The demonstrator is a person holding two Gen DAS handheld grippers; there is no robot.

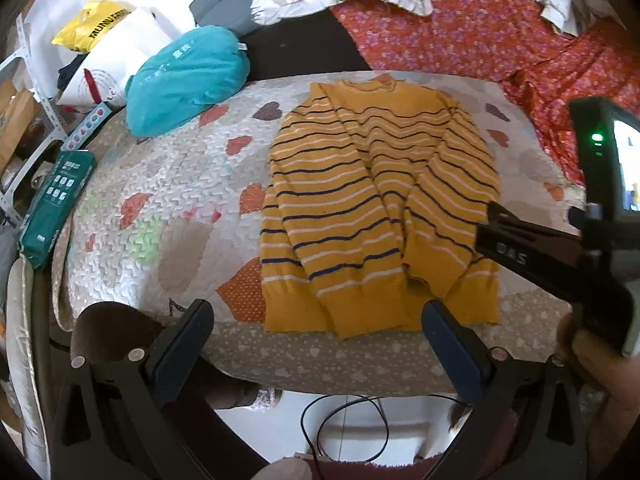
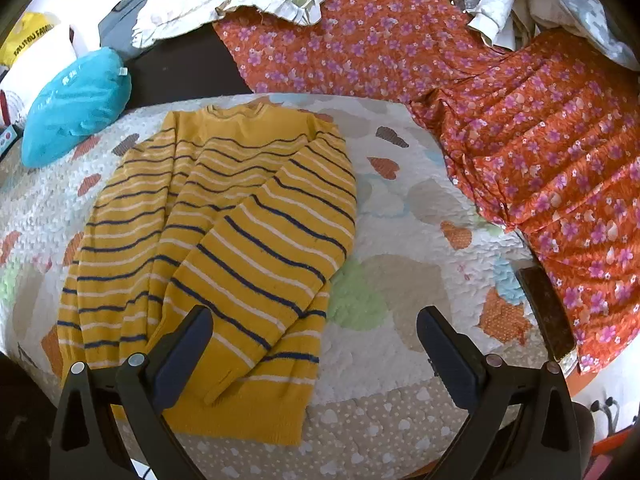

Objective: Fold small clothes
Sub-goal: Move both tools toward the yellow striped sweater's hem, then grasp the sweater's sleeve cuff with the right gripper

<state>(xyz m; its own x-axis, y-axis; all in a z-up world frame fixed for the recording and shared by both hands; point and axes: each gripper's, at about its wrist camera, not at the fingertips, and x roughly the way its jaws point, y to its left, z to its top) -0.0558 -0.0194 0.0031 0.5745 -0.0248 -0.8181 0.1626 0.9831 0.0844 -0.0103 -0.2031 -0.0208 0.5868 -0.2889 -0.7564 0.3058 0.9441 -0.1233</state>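
Observation:
A yellow sweater (image 1: 376, 200) with navy and white stripes lies flat on the quilted bed cover (image 1: 168, 208), both sleeves folded inward over its front, hem toward me. It also shows in the right wrist view (image 2: 216, 240). My left gripper (image 1: 318, 332) is open and empty, hovering just short of the hem. My right gripper (image 2: 316, 344) is open and empty above the sweater's lower right corner; its body shows at the right of the left wrist view (image 1: 560, 264).
A teal cushion (image 1: 184, 80) lies at the quilt's far left. An orange floral cloth (image 2: 520, 140) covers the right side. A green box (image 1: 52, 204) and bags (image 1: 100, 40) sit at left. A dark flat object (image 2: 548, 316) lies at the quilt's right edge. A cable (image 1: 344, 428) lies on the floor below.

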